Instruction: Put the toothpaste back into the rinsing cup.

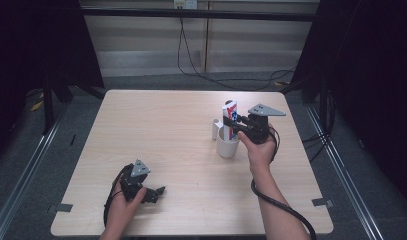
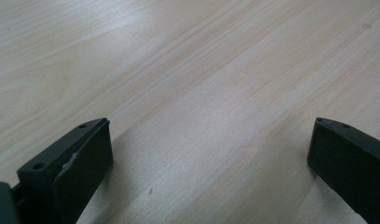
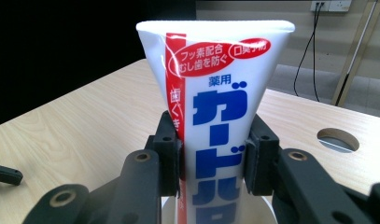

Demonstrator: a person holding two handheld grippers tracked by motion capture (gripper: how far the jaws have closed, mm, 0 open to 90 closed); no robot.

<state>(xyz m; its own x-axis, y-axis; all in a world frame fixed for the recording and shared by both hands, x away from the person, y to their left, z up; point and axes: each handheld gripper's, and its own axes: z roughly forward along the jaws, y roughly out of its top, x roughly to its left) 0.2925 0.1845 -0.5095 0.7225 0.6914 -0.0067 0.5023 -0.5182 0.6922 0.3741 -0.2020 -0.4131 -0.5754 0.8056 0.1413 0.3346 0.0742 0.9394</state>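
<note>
**Toothpaste tube held upright over cup, right side of table**

Item: toothpaste tube, white with red stripe and blue lettering, flat crimped end uppermost. Location: right of table centre, standing upright with its lower end inside or just above a white cup; whether it rests on the cup's bottom cannot be told. A smaller white cylinder stands just left of the cup, on its far side.

Right gripper: jaws clamped on the tube's two sides, around mid-body, below the crimp.

Left gripper: jaws wide apart, nothing between them; held low over bare table at the near left, well apart from the cup.

Handling notes (judgement): light, soft-walled, glossy plastic. A hard squeeze would likely dent the body and could push paste toward the cap; a loose one may let the smooth skin slide. Best hold appears to be across the narrower sides at mid-body, as now, or on the stiff flat crimp. Not fragile. The cup looks light enough to tip if the tube is dragged sideways.
</note>
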